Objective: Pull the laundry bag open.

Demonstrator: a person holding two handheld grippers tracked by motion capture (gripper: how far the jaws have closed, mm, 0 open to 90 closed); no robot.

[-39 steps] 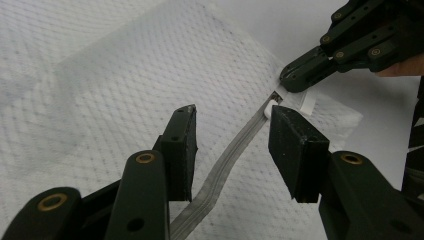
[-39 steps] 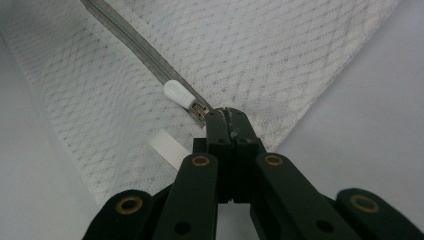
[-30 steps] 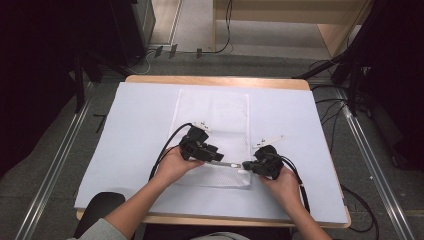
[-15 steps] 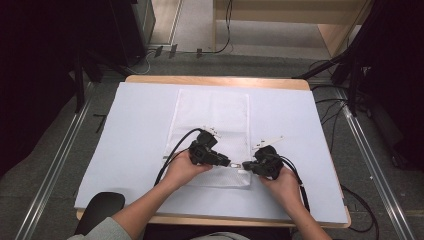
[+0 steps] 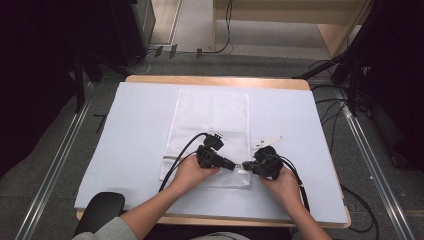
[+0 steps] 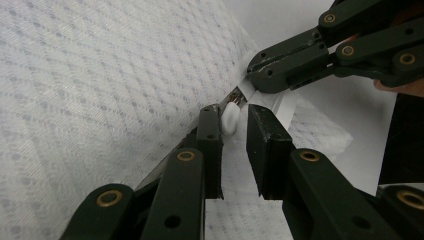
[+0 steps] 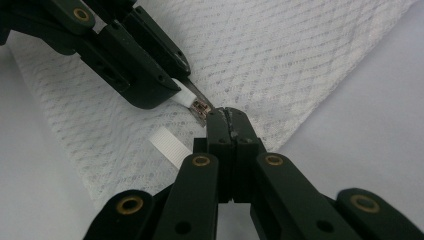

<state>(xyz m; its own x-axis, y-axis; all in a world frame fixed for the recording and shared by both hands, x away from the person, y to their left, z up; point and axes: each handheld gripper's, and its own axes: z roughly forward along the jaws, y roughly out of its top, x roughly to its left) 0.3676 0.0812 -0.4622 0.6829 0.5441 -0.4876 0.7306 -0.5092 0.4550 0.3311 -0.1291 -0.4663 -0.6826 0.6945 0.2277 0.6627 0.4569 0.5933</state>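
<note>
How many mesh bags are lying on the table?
1. The single white mesh bag lies flat in the middle of the table, on its pale cover; both grippers meet at its near edge. Nothing suggests a second one hidden underneath.

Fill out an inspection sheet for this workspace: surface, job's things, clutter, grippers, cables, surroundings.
Surface: wooden table under a pale sheet, lying flat.
Job's things: white mesh bag flat at the centre; its zipper slider and white pull tab sit at the near edge.
Clutter: nothing seen.
Grippers: left gripper has just been closing, pull tab between its jaws, one jaw visibly against it, a full grip not certain. Right gripper shut on the mesh bag's edge beside the slider.
Cables: a black cable trails from the left gripper across the bag; more lie on the floor.
Surroundings: dark stands and rails at both sides, black stool near the front edge.
</note>
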